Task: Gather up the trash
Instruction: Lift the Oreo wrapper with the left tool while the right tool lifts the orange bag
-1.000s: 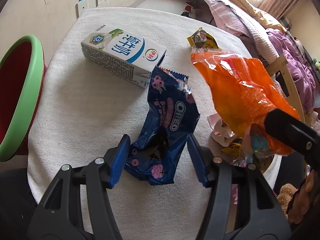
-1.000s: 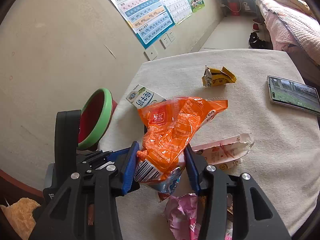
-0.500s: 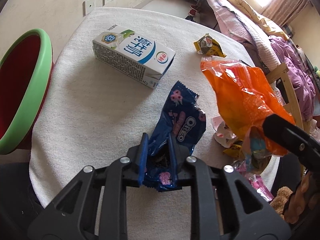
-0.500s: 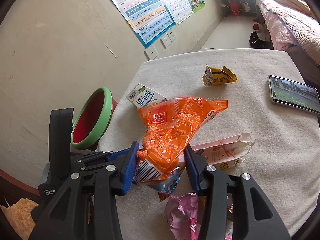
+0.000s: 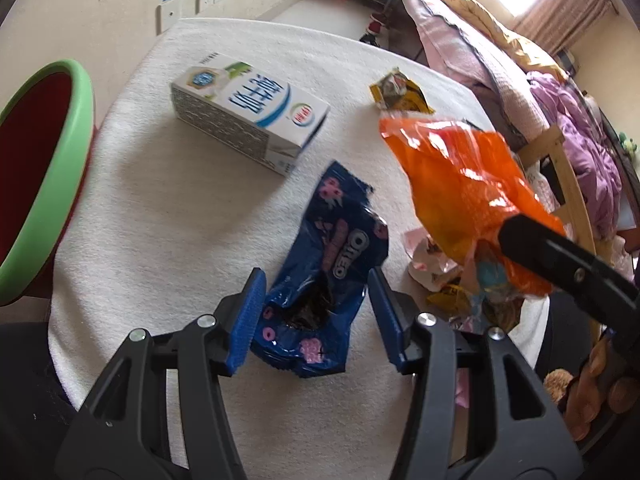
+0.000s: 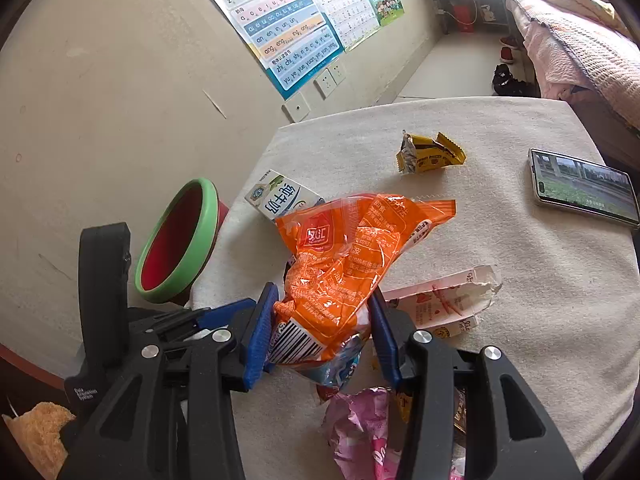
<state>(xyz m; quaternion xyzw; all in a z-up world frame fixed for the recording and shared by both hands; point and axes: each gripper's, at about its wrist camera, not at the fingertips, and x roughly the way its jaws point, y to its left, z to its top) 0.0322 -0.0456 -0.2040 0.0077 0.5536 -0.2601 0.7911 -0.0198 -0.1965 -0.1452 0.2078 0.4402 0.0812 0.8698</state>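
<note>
Our left gripper [image 5: 316,316] has just been spreading, its jaws astride the light, crinkly Oreo wrapper [image 5: 326,276] lying near us on the table [image 5: 160,208], best pinched at its crumpled near end, while our right gripper [image 6: 322,326] clamps the orange bag [image 6: 352,256].

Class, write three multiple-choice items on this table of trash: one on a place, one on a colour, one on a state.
1. Where does the phone lie?
A on the table's far right
B in the bin
C under the carton

2. What colour is the bin's rim?
A blue
B green
C yellow

3. The right hand-held gripper is:
A empty
B shut on the orange bag
C holding the milk carton

Key: A, it rests on the cloth near the right edge; B, a green band rings the red inside; B, both pads press the bag.
</note>
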